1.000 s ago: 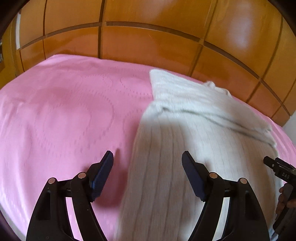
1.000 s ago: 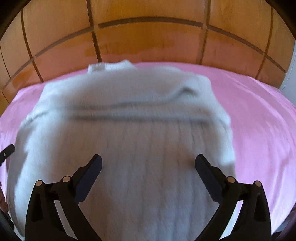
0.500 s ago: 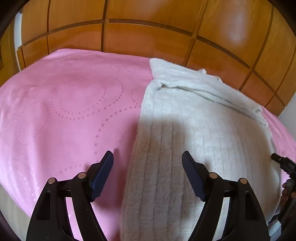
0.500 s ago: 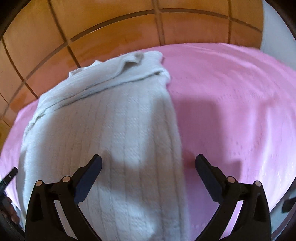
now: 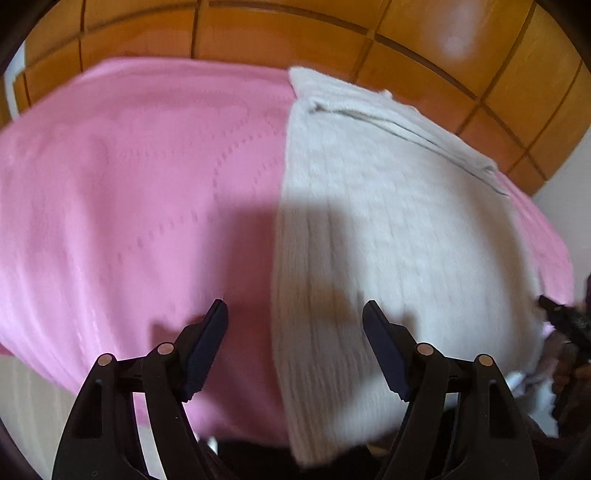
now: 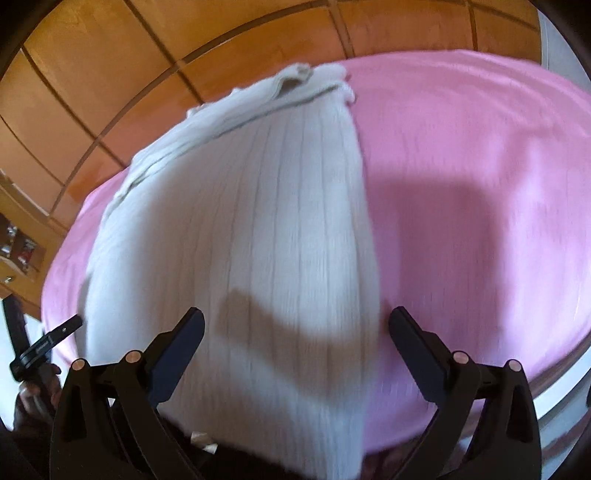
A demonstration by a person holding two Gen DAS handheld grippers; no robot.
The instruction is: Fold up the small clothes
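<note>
A cream ribbed knit sweater (image 5: 388, 236) lies flat on the pink bedspread (image 5: 129, 192), its near hem hanging over the front edge of the bed. It also shows in the right wrist view (image 6: 258, 236). My left gripper (image 5: 294, 314) is open and empty above the sweater's left side edge near the hem. My right gripper (image 6: 295, 321) is open and empty above the sweater's right side edge near the hem. Each gripper shows at the edge of the other's view.
A wooden panelled headboard (image 5: 295, 33) stands behind the bed and also shows in the right wrist view (image 6: 147, 55). Bare pink bedspread (image 6: 480, 184) extends to the right of the sweater. A white wall (image 5: 569, 206) is at the far right.
Both grippers have pulled back toward the front edge of the bed and apart, the left toward the sweater's left edge, the right toward its right edge. Both stay open.
</note>
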